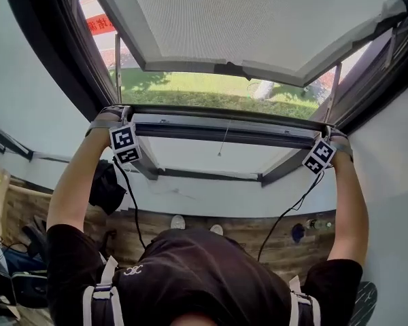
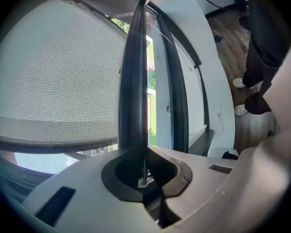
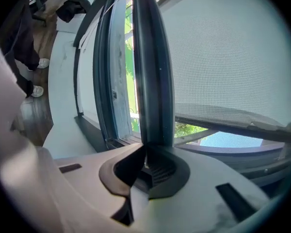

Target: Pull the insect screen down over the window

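The insect screen's dark pull bar (image 1: 224, 131) runs across the window opening, with grey mesh (image 1: 258, 19) above it. My left gripper (image 1: 124, 117) is shut on the bar's left end and my right gripper (image 1: 332, 138) on its right end. In the left gripper view the bar (image 2: 133, 81) runs straight out of the closed jaws of the left gripper (image 2: 144, 176), with mesh (image 2: 58, 72) beside it. In the right gripper view the bar (image 3: 153, 72) likewise leaves the closed right gripper (image 3: 146, 161), mesh (image 3: 218, 57) at its right. A thin pull cord (image 1: 222, 141) hangs from the bar's middle.
The dark window frame (image 1: 54, 46) flanks the opening, and the sill (image 1: 211, 175) lies below the bar. White walls stand on both sides. A black bag (image 1: 107, 189) hangs at the left. Below are a wooden floor (image 1: 279, 240), cables and the person's shoes (image 1: 178, 221).
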`<state>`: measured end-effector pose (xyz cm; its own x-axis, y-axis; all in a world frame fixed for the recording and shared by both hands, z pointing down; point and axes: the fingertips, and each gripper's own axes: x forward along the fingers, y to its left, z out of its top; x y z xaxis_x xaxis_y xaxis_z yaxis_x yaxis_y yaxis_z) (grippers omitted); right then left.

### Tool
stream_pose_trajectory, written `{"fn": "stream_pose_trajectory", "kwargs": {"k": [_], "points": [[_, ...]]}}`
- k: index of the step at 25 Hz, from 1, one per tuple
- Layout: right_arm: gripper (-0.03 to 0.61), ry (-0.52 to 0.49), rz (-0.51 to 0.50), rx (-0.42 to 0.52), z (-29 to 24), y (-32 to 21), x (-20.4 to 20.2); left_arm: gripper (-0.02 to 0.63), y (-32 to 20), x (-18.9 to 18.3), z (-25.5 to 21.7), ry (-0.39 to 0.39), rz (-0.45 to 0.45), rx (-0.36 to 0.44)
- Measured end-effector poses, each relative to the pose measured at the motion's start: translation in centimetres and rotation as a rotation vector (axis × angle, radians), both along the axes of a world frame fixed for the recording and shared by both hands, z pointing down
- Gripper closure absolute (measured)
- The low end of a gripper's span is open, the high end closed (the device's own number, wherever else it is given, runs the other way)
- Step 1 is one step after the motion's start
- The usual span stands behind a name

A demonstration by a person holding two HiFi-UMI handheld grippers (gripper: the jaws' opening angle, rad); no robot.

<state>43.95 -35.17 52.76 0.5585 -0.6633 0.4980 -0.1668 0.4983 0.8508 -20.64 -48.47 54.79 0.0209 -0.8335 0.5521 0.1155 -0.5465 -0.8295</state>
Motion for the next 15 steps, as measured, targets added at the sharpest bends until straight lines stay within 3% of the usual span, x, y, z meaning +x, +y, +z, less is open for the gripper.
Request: {"fn": "stream_pose_trajectory", "kwargs": {"k": [6,15], "points": [[0.555,-0.004,0.010,-0.016,5.7,-0.2,0.1,0.586,0.2,0.0,5.9,0.031,-0.016,-0.070],[0.555,-0.004,0.021,-0.033,12.5,-0.3,0.4,0.586,0.4,-0.4,12.6,0.006,-0.038,-0.160]]}}
